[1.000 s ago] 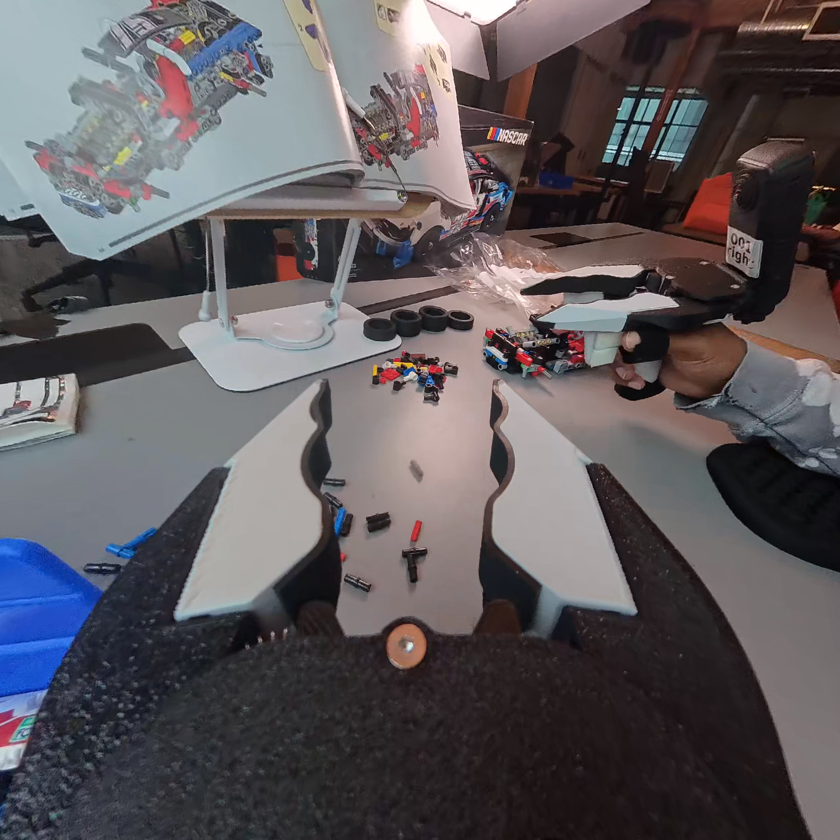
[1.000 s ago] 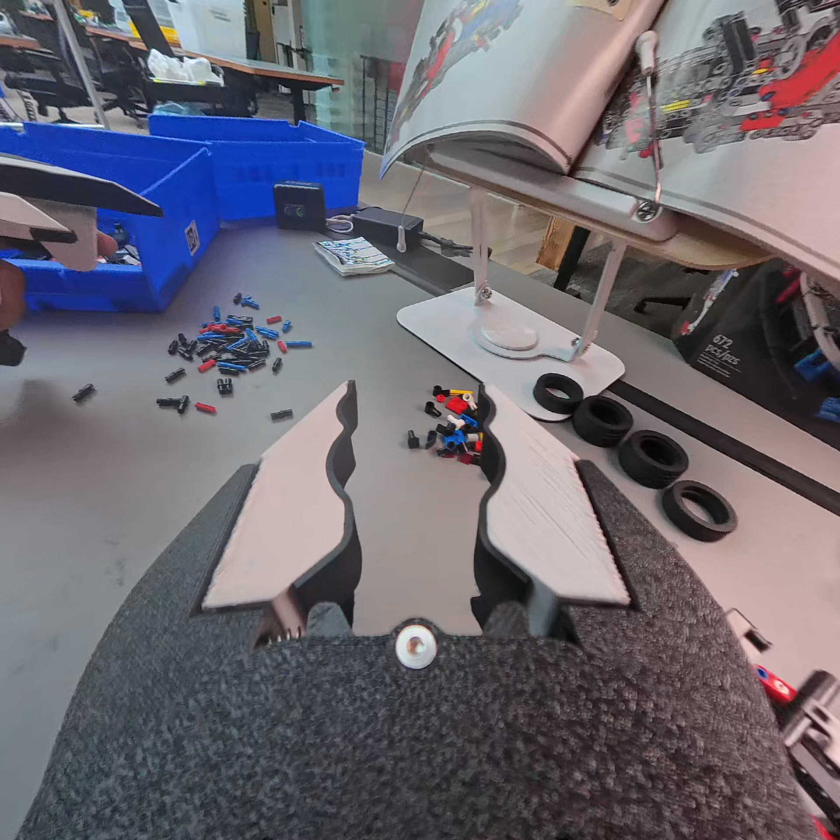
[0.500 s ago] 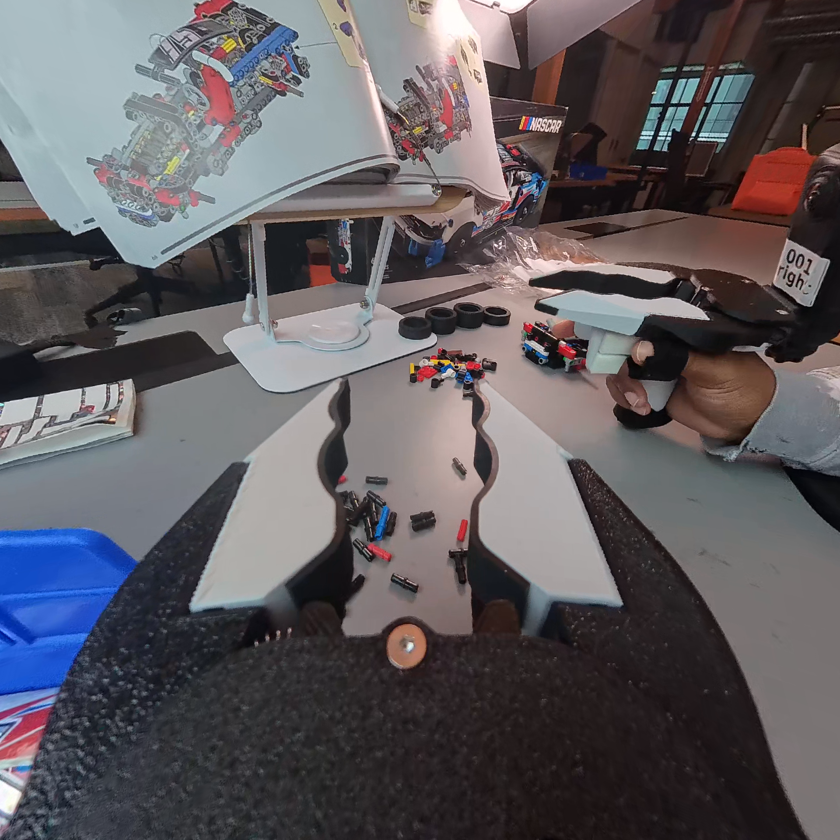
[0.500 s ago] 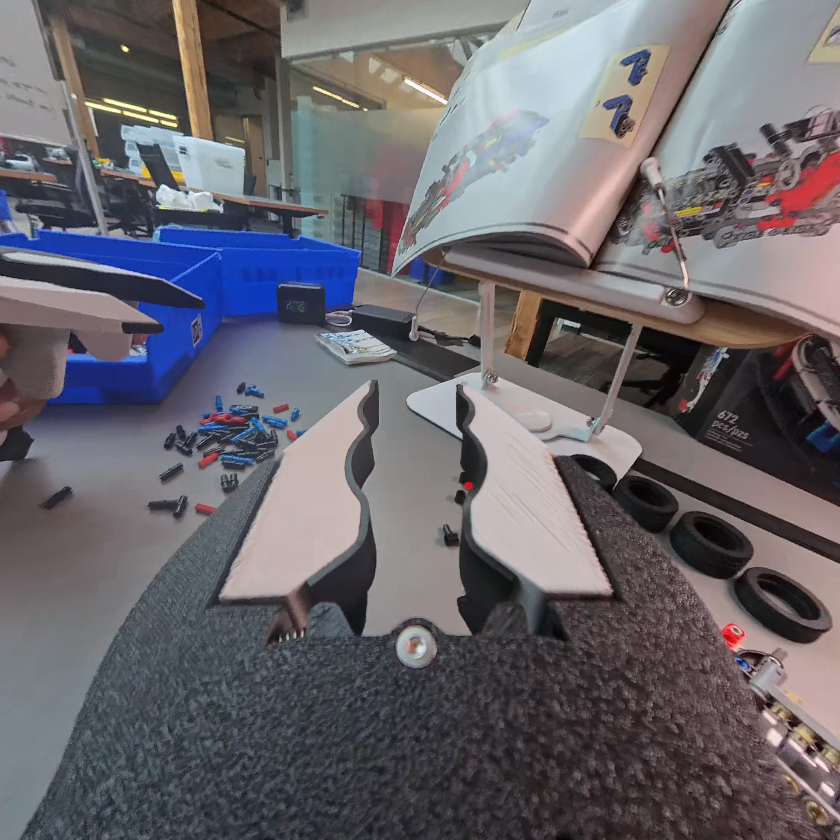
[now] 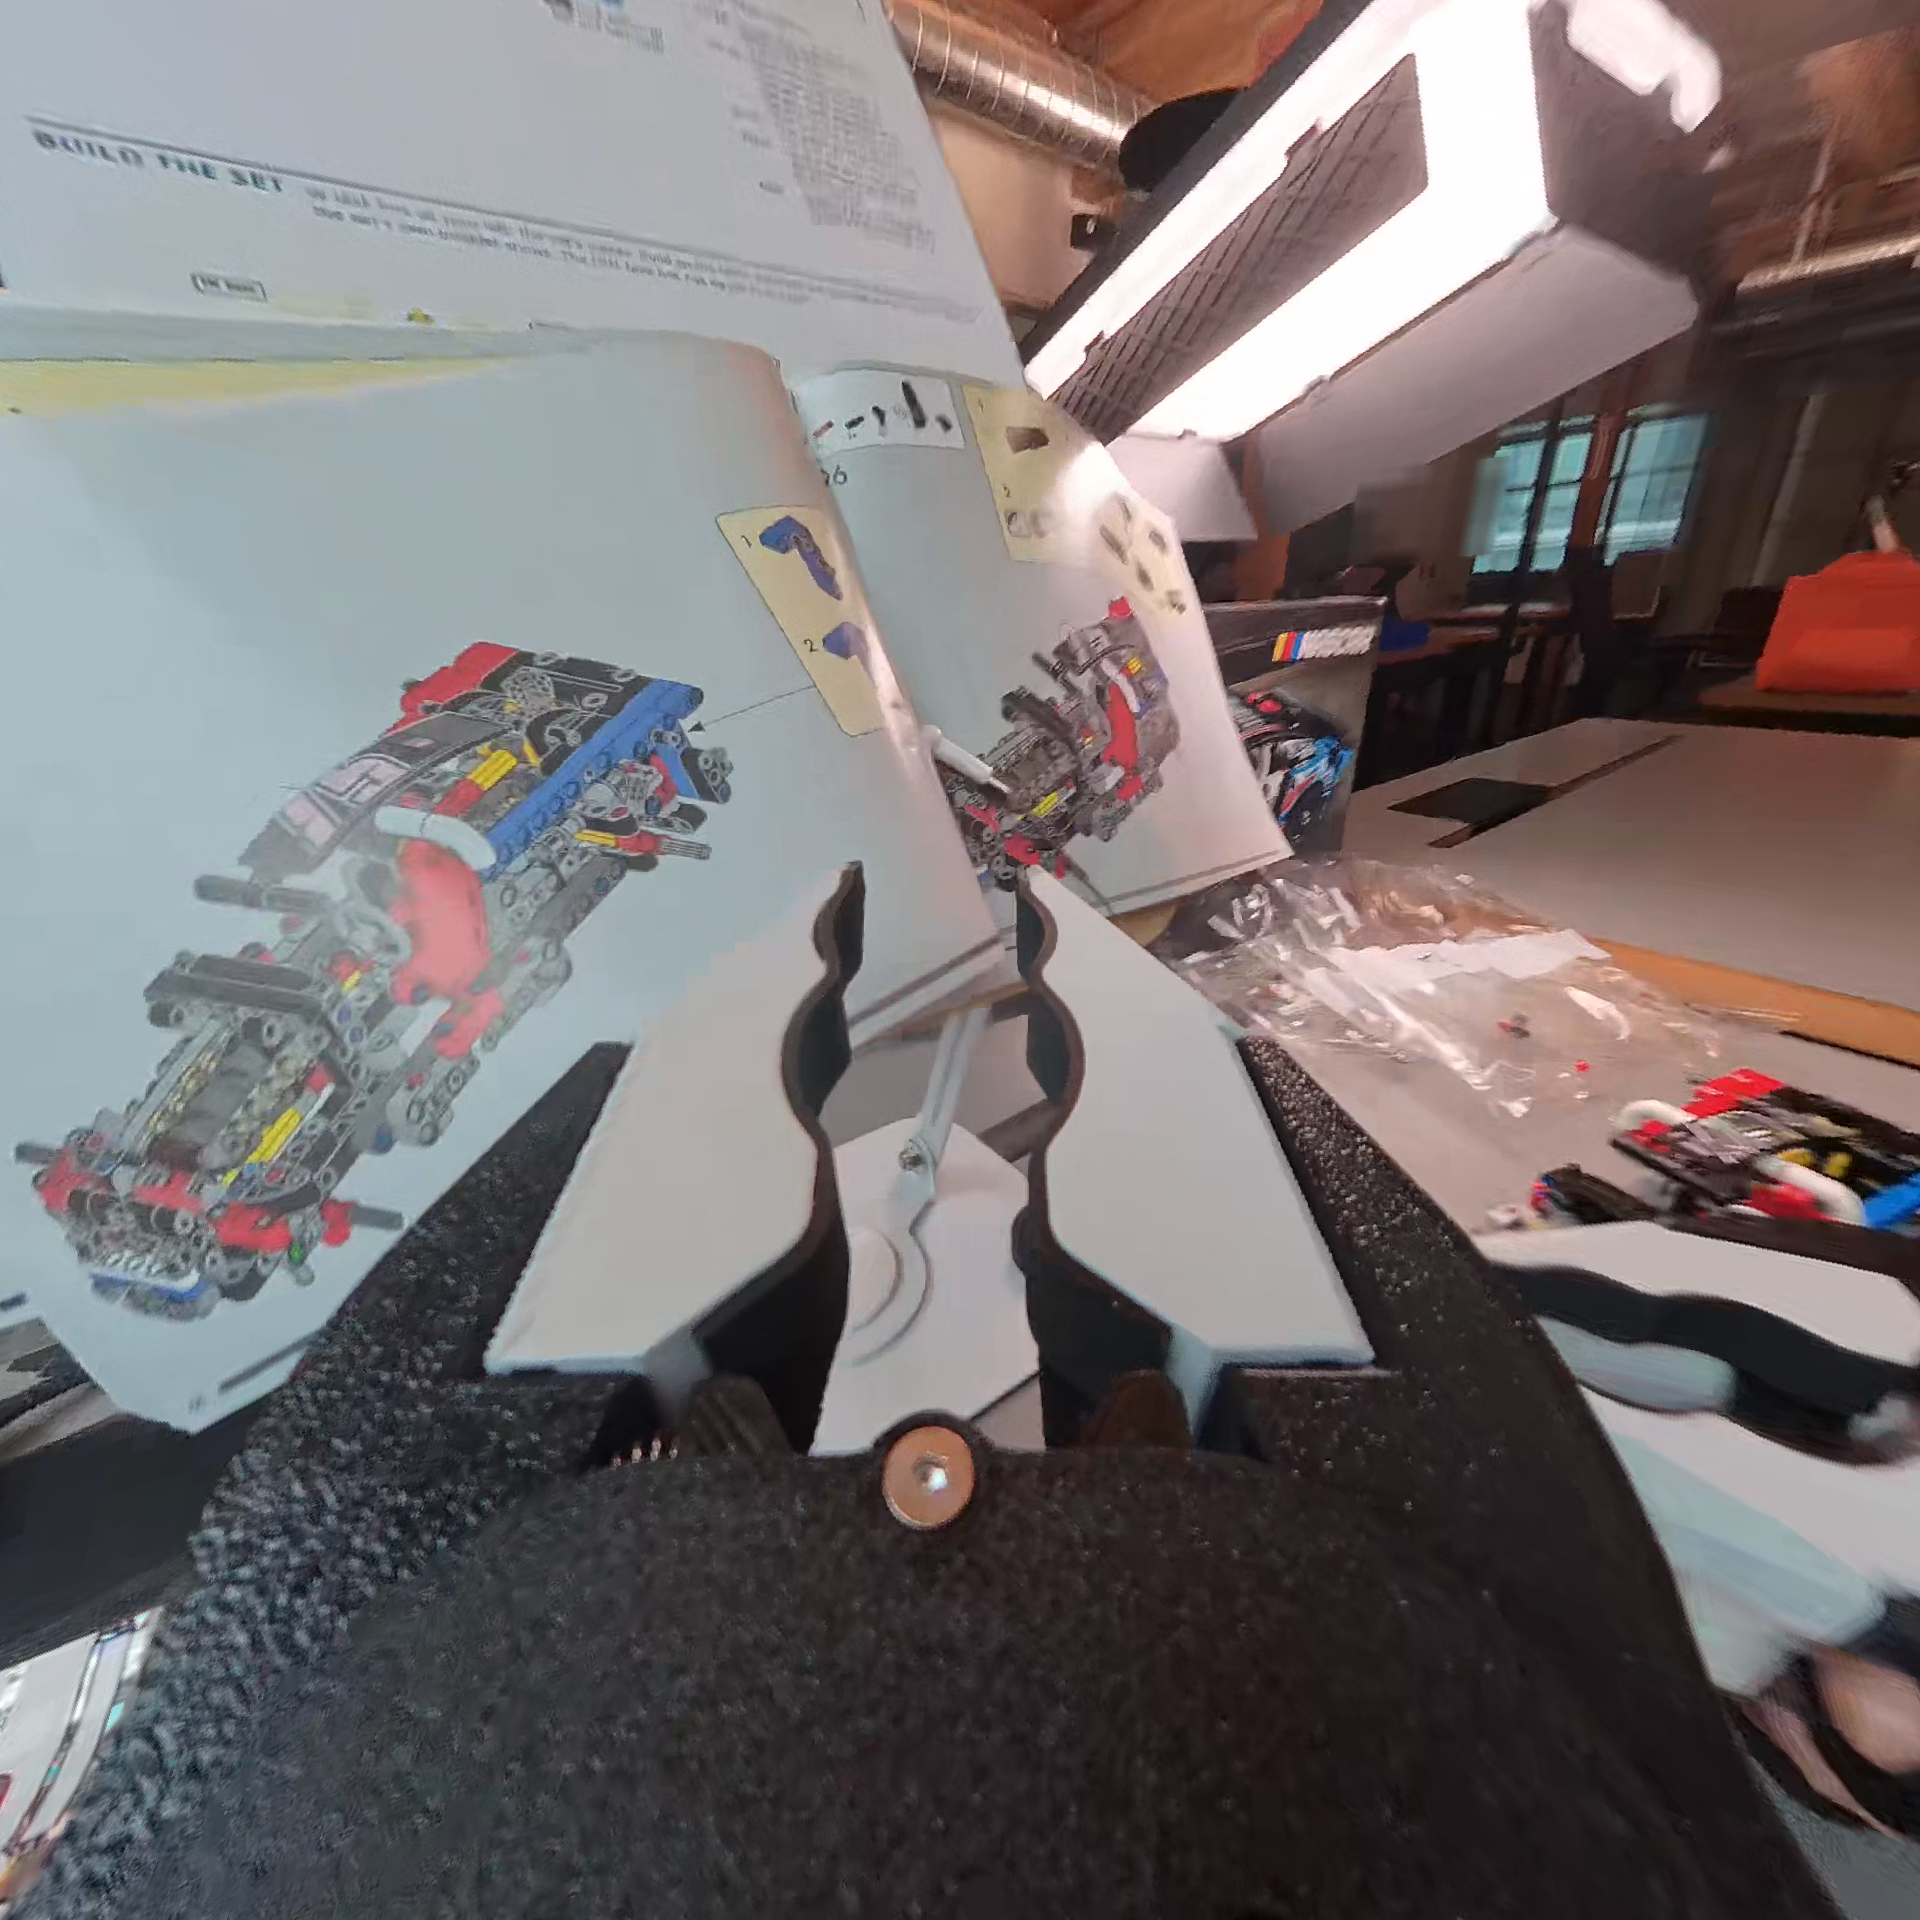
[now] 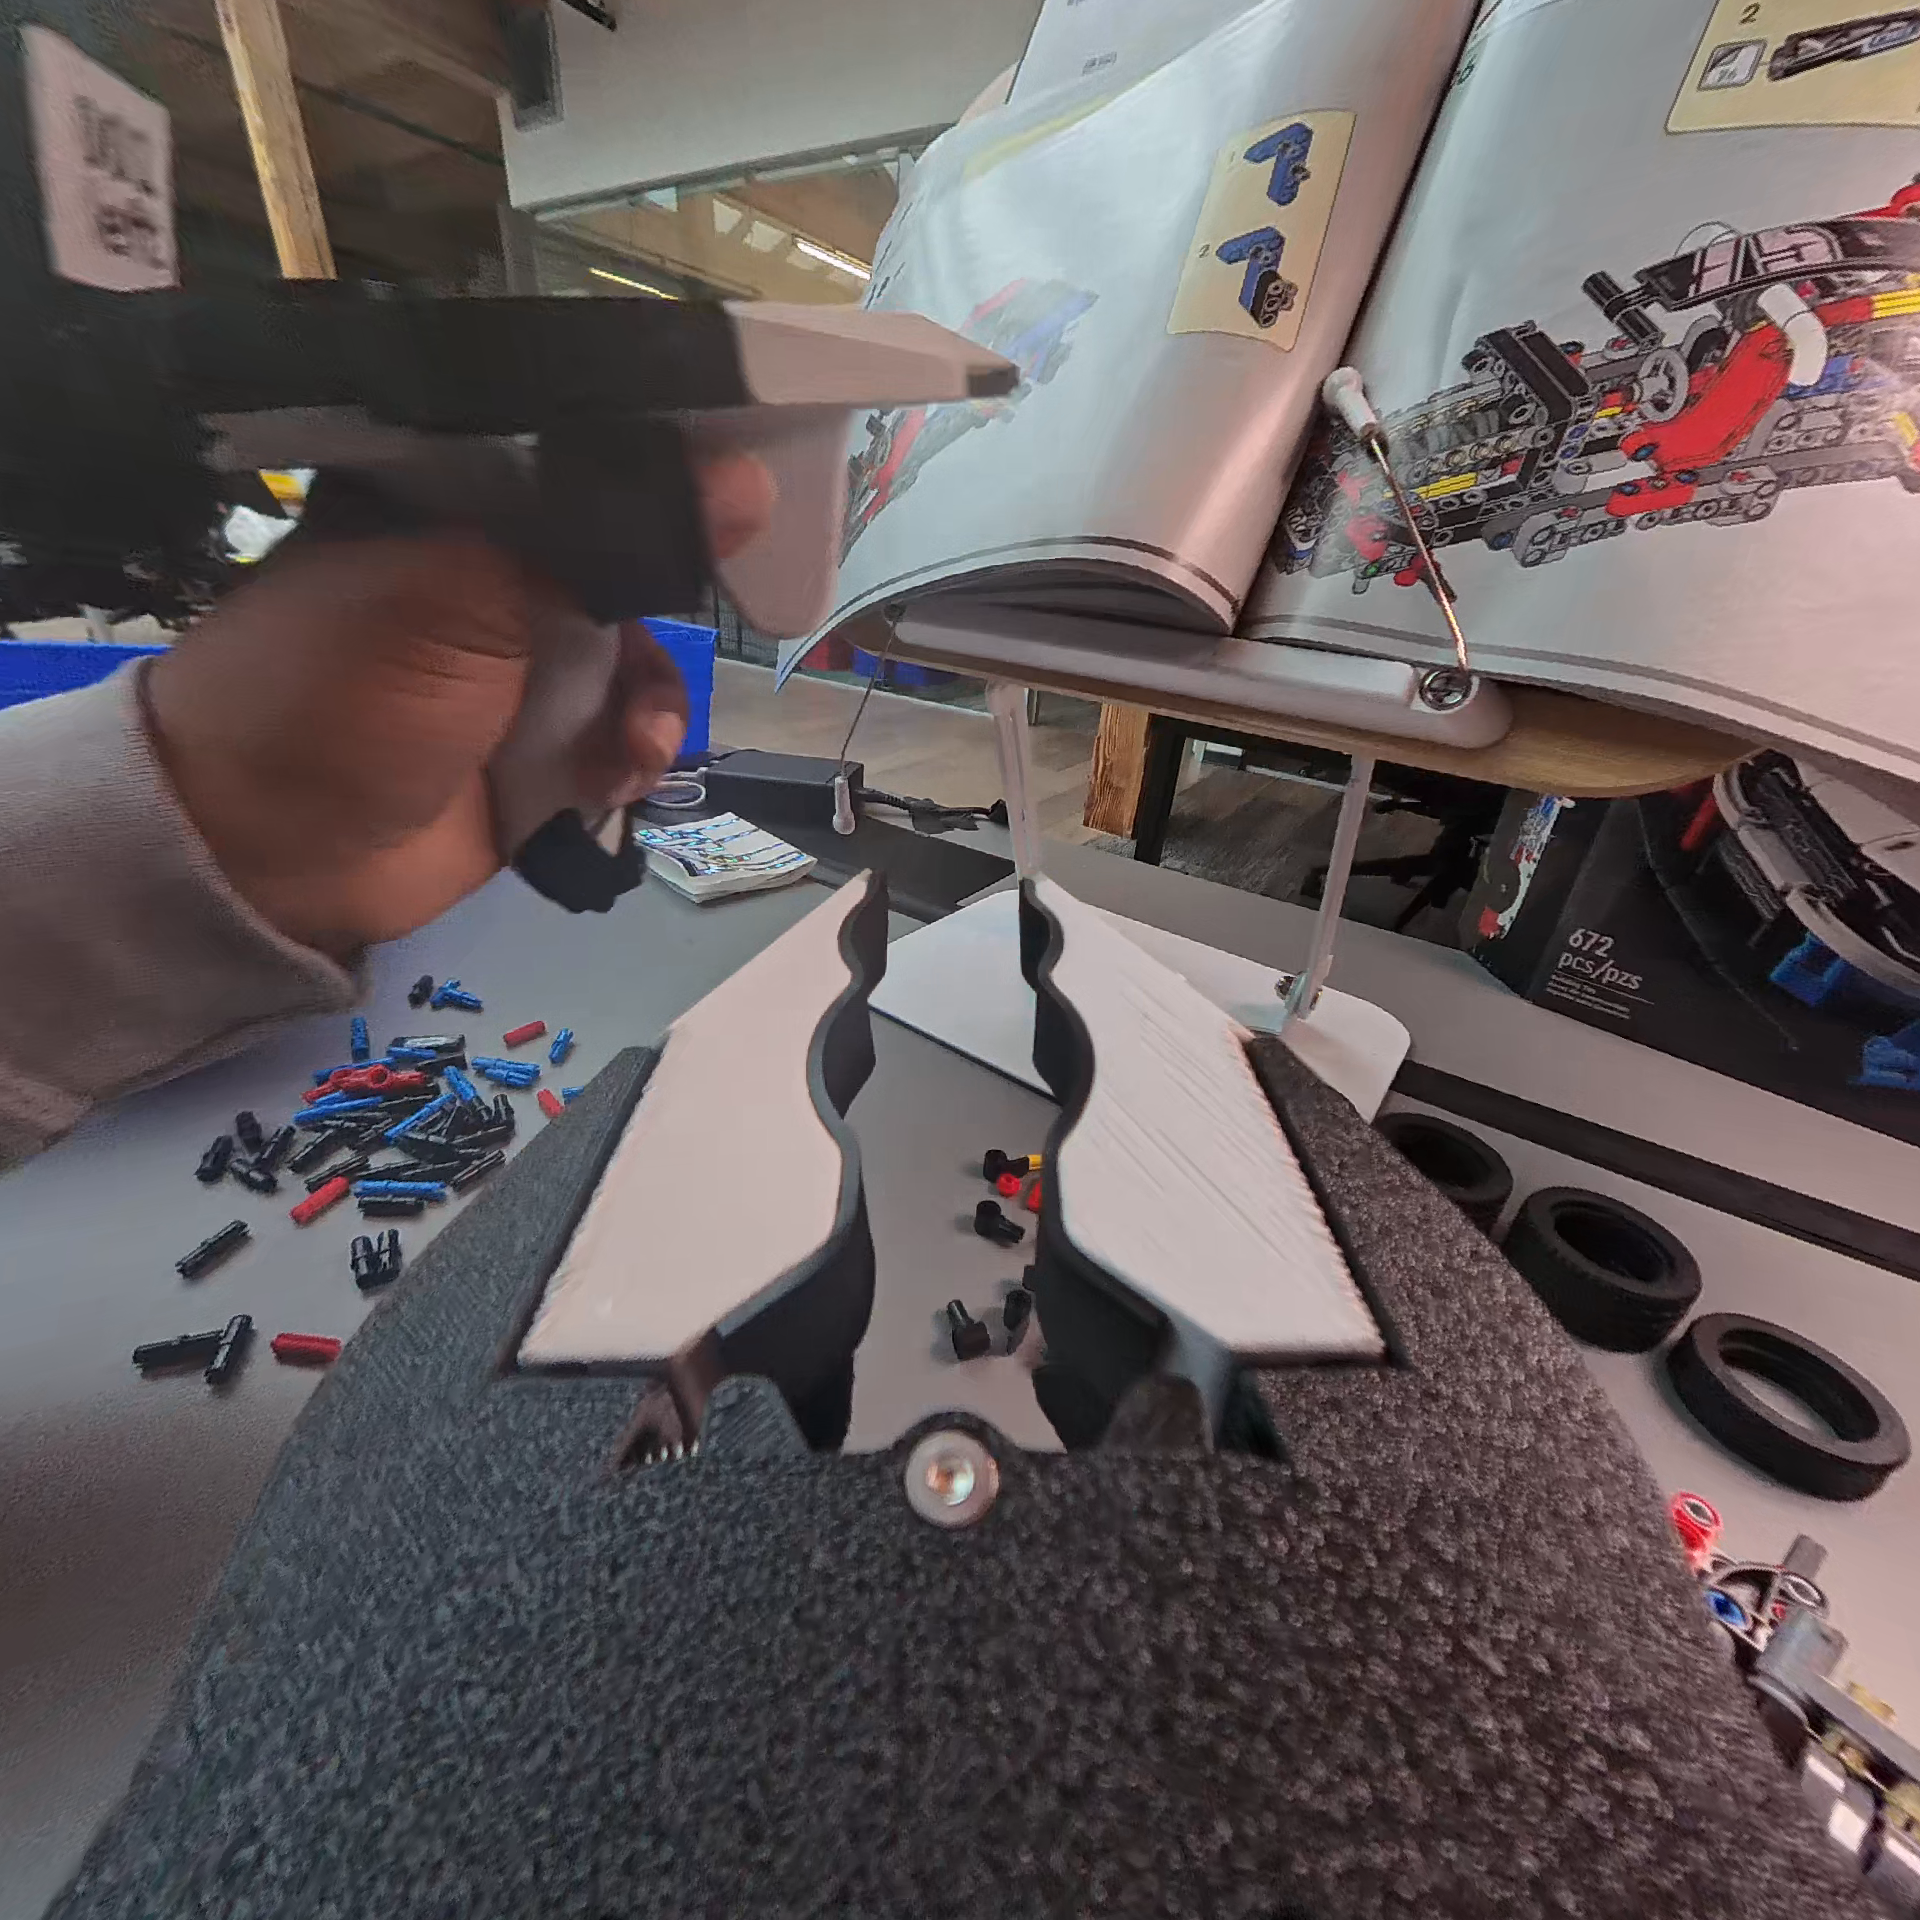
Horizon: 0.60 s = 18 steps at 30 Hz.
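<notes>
Up by the open instruction booklet point(image 5: 436, 644), the left tool point(image 5: 940, 894) is raised with its fingers apart and nothing between them, their tips just at the lower edge of the page near the spine. That booklet rests on a white stand point(image 6: 1340, 675) whose flat base point(image 6: 956, 987) sits on the grey table point(image 6: 623, 945). Lower down, the right tool point(image 6: 951, 899) hangs over the table, also apart and empty, above a few small black, red and yellow pieces point(image 6: 997, 1195). To its left lies a scatter of blue, black and red pins point(image 6: 384, 1122); to its right, black tyres point(image 6: 1600, 1268) stand in a row. A partly built model point(image 5: 1766, 1153) lies beside crumpled clear bags point(image 5: 1403, 987).
</notes>
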Motion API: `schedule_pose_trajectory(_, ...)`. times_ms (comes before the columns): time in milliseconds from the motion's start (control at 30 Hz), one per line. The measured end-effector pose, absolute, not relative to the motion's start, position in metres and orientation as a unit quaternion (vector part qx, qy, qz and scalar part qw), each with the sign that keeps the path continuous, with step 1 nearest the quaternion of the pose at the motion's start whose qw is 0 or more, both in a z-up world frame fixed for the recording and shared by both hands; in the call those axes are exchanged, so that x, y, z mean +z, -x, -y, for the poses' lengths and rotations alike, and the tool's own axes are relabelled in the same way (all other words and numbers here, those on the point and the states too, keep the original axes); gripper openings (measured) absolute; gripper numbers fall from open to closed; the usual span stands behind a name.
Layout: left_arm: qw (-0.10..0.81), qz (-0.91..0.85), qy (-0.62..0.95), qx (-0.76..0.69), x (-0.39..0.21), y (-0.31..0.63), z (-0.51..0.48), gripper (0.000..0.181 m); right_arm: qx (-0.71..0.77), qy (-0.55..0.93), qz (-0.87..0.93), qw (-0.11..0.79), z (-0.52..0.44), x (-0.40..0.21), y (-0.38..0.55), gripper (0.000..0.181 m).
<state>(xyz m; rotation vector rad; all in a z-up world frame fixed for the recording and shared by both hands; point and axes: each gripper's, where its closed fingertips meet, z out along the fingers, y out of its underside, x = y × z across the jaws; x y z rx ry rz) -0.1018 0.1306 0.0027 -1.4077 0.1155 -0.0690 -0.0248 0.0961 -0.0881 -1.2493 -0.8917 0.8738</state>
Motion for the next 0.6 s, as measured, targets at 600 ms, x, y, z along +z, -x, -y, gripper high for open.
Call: schedule_pose_trajectory(600,0.707,-0.024,0.702,0.08,-0.025,0.19,-0.173,0.0,0.365,0.54,0.436,0.62,-0.103,-0.084,0.04,0.025)
